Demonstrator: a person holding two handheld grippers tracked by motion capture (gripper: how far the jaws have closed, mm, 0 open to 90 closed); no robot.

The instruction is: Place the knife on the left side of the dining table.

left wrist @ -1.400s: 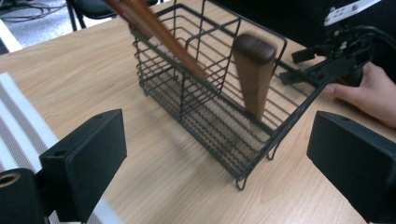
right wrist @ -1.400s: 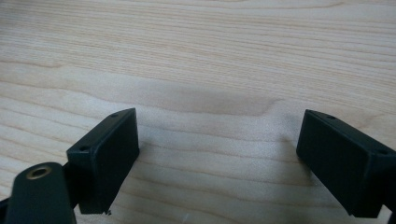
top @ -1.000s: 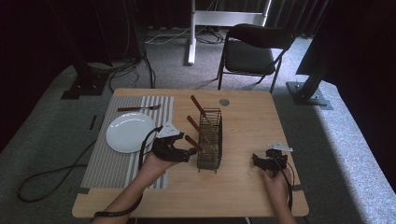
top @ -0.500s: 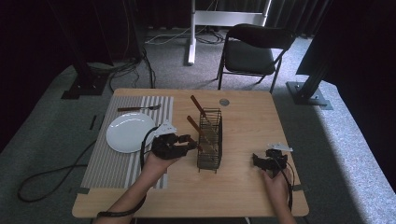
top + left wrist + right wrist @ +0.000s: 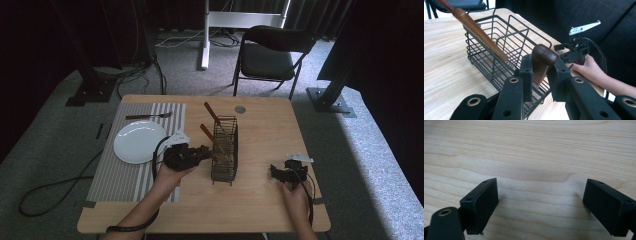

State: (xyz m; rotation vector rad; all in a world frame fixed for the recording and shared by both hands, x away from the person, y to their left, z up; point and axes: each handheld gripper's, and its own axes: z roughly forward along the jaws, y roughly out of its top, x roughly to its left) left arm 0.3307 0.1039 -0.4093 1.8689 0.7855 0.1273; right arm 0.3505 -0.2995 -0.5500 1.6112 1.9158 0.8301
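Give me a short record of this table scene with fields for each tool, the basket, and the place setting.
left tool: jaws have just closed on a wooden handle at the wire basket
right tool: open, over bare table
basket: two wooden handles stick up; second handle leans on the rim
place setting: white plate and fork on striped mat

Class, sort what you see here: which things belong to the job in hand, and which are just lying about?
In use:
- left gripper, jaws just closed on the wooden handle
- wire basket that the handle stands in
- second wooden handle in the basket

Lying about:
- white plate
- fork
- striped placemat
- right gripper, open over bare table
- chair
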